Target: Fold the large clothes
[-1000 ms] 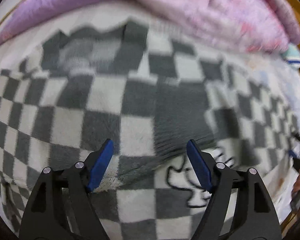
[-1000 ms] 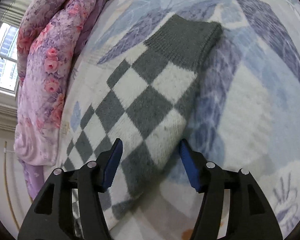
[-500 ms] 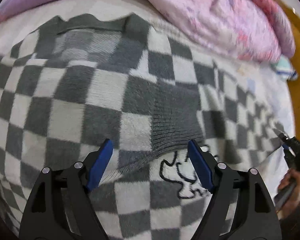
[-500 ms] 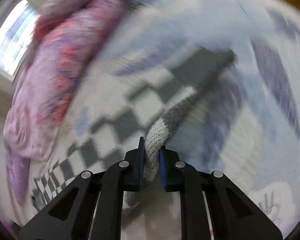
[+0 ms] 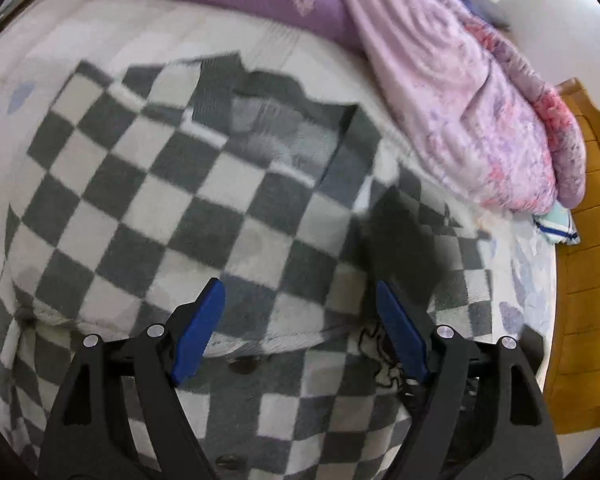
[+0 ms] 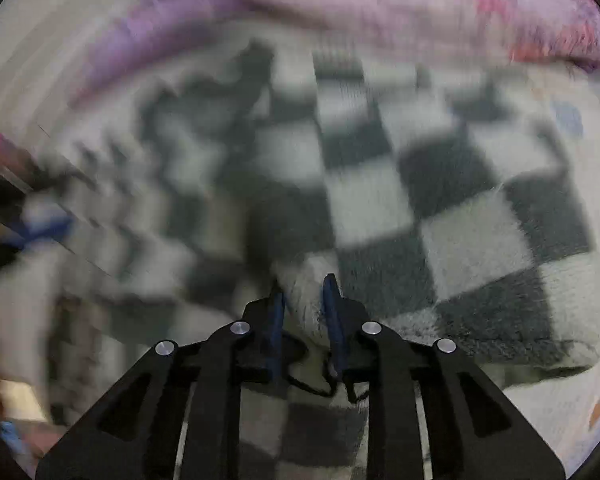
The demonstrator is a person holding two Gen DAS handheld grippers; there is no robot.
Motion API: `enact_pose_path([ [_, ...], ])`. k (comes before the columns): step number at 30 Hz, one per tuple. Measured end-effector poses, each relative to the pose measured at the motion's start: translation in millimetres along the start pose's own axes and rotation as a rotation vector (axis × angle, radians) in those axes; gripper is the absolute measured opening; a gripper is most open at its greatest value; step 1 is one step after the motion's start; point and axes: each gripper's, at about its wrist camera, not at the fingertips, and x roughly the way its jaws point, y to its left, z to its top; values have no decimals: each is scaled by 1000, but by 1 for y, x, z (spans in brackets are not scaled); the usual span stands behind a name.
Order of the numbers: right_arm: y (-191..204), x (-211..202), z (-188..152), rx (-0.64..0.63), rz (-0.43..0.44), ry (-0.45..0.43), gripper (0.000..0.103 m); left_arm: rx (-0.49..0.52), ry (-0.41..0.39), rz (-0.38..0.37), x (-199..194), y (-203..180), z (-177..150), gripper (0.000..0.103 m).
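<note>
A grey-and-white checkered knit sweater (image 5: 204, 200) lies spread on the bed, its neck at the far side and one sleeve folded across its body. My left gripper (image 5: 300, 304) is open above the folded sleeve's edge and holds nothing. My right gripper (image 6: 304, 292) is shut on the other sleeve (image 6: 460, 240), a thick fold of knit pinched between its blue pads. That sleeve lies folded over the sweater's body in the blurred right wrist view.
A pink and purple quilt (image 5: 460, 80) is heaped along the far side of the bed. A wooden bed frame (image 5: 588, 280) runs along the right. The pale floral sheet (image 5: 532, 280) shows around the sweater.
My right gripper, shut on the sleeve since half a second ago, has carried it in over the sweater's body. My left gripper stayed open and pulled back a little.
</note>
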Motion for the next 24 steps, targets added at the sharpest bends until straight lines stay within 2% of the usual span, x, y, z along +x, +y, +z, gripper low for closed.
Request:
enact_pose_path([
  [2, -4, -10, -1, 19, 32, -18, 26, 14, 16, 13, 8, -1, -2, 79],
  [4, -9, -21, -5, 28, 52, -41, 28, 16, 41, -18, 19, -3, -4, 79],
  [5, -12, -24, -7, 30, 47, -40, 34, 13, 51, -29, 24, -4, -5, 79],
  [6, -15, -25, -8, 31, 49, -35, 47, 6, 59, -32, 29, -6, -6, 80],
  [8, -18, -25, -11, 40, 78, -30, 56, -29, 70, -38, 37, -5, -8, 80],
  [10, -21, -23, -13, 39, 75, -24, 56, -64, 109, -83, 49, -7, -13, 80],
  [12, -19, -25, -20, 45, 74, -27, 56, -56, 144, -98, 58, -14, -18, 82],
  [14, -18, -25, -22, 50, 68, -30, 57, -38, 145, -99, 61, -19, -20, 85],
  [15, -15, -25, -23, 47, 62, -31, 56, -12, 129, -78, 62, -23, -20, 83],
  [16, -15, -26, -22, 43, 57, -32, 56, 17, 106, -60, 62, -25, -20, 76],
  [17, -14, -27, -22, 38, 53, -33, 56, 40, 95, -61, 62, -27, -20, 40],
  [18, -13, -31, -23, 35, 45, -35, 56, 73, 100, -57, 63, -29, -19, 19],
  [19, -12, -34, -23, 35, 40, -39, 57, 78, 95, -37, 62, -27, -17, 16],
  [20, -13, -38, -24, 38, 39, -42, 57, 70, 88, -56, 59, -25, -15, 12],
  [21, -13, -45, -25, 48, 37, -50, 56, 50, 67, -82, 50, -19, -11, 11],
  [24, -16, -72, -22, 96, 35, -112, 56, 30, -19, -95, 13, 0, 3, 11],
])
